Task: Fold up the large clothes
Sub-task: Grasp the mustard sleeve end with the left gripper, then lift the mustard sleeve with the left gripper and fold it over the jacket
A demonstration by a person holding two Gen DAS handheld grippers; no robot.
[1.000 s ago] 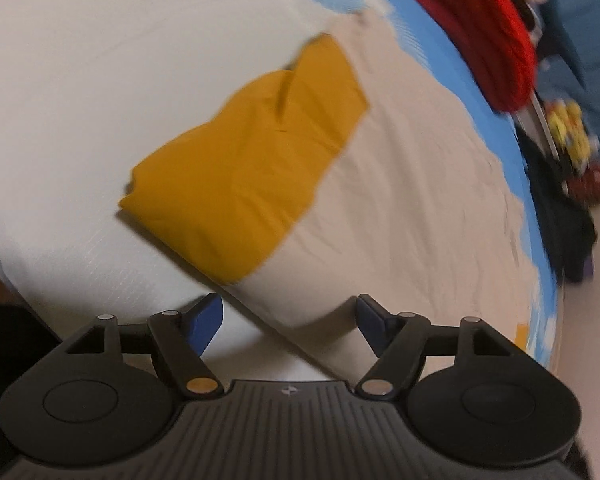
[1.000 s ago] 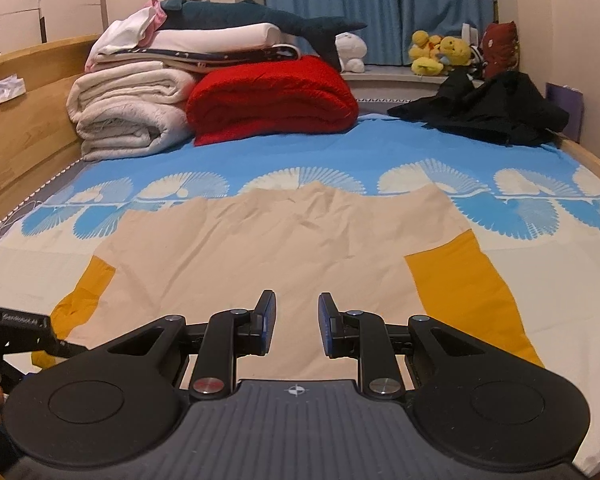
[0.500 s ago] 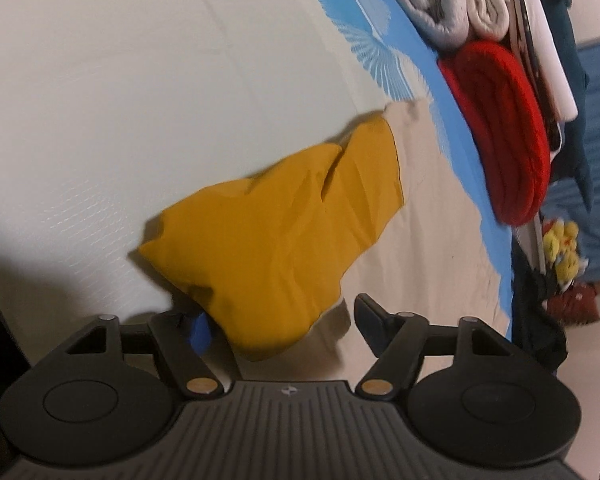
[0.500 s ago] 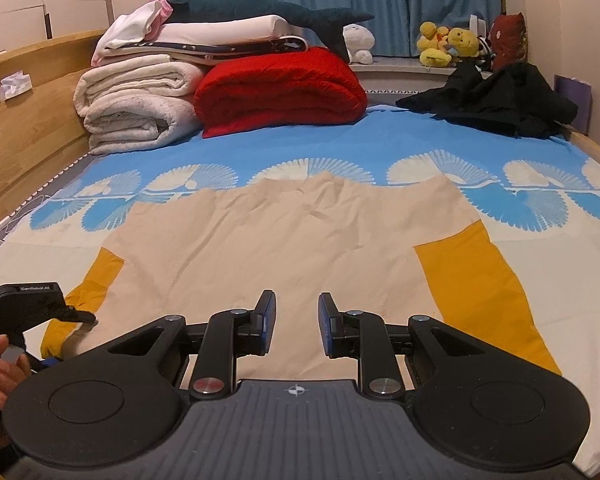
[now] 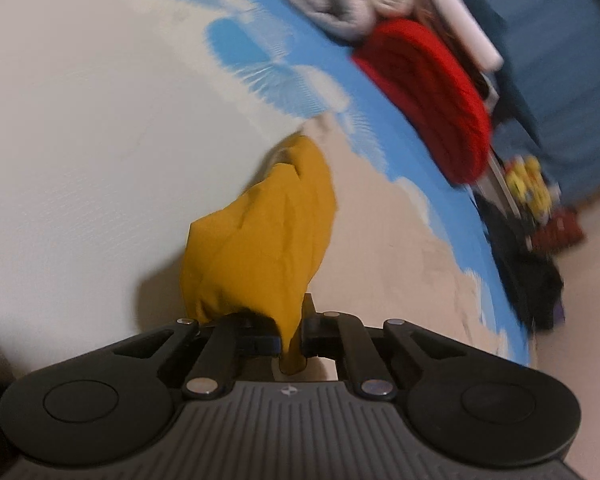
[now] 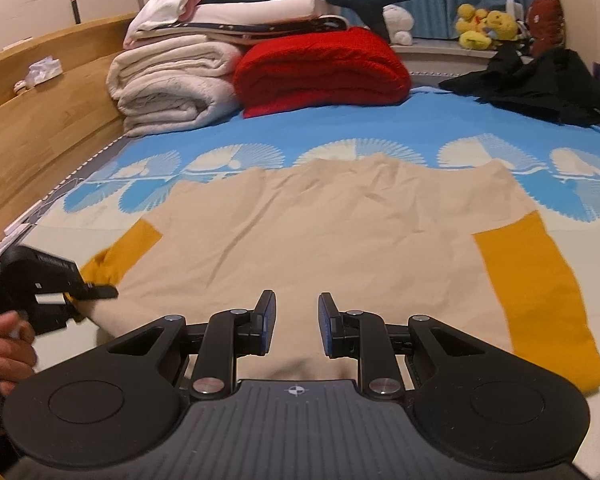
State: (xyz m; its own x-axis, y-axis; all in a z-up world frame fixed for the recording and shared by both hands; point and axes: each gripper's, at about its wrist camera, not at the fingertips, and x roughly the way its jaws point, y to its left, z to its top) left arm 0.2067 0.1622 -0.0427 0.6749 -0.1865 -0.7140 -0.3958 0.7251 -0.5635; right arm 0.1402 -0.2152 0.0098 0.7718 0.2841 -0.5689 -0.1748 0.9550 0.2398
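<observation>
In the left wrist view, blurred throughout, the left gripper [image 5: 290, 340] has its jaws closing on the mustard-yellow sleeve [image 5: 268, 240] of the beige shirt [image 5: 400, 264], the bunched cloth pinched between them and lifted off the white-and-blue bedsheet [image 5: 80, 120], its own fingertips hidden by the fabric. The right wrist view shows what that one cannot: the whole shirt lying spread flat on the bed with its other sleeve [image 6: 536, 296] flat at the right, the right gripper [image 6: 296, 320] hovering over the near hem with jaws partly apart and nothing between them, and a hand [image 6: 8, 344], cut off at the left edge, holding the left gripper at the crumpled sleeve.
</observation>
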